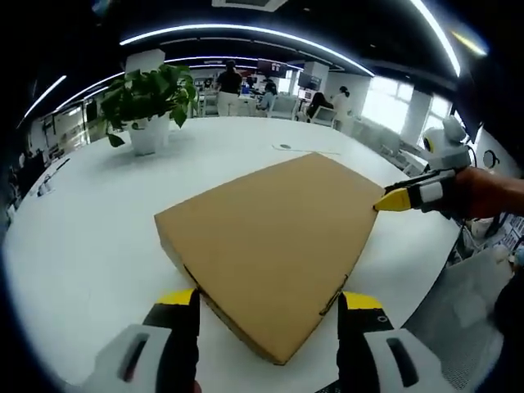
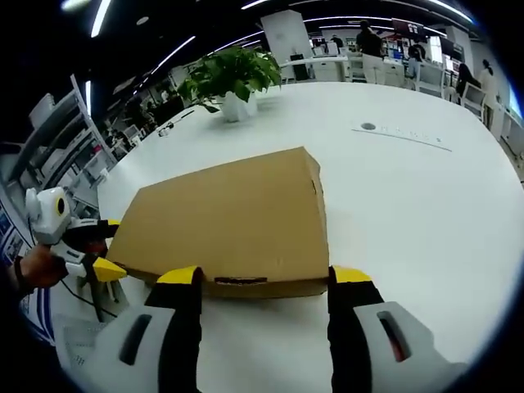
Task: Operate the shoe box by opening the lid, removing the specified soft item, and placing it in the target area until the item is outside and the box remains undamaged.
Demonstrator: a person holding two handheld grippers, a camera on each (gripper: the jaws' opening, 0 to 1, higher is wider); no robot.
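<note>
A closed brown cardboard shoe box lies flat on the white table, its lid down. My left gripper stands open at the box's near corner, one jaw on each side of it. The right gripper comes in from the right of the left gripper view, yellow tips at the box's far right edge. In the right gripper view the shoe box lies just ahead, and my right gripper is open, its jaws straddling the near side wall. The left gripper shows at the box's left corner.
A potted green plant in a white pot stands at the far left of the table; the plant also shows behind the box. Chairs, desks and several people are in the background. A hand holds the left gripper at the table's edge.
</note>
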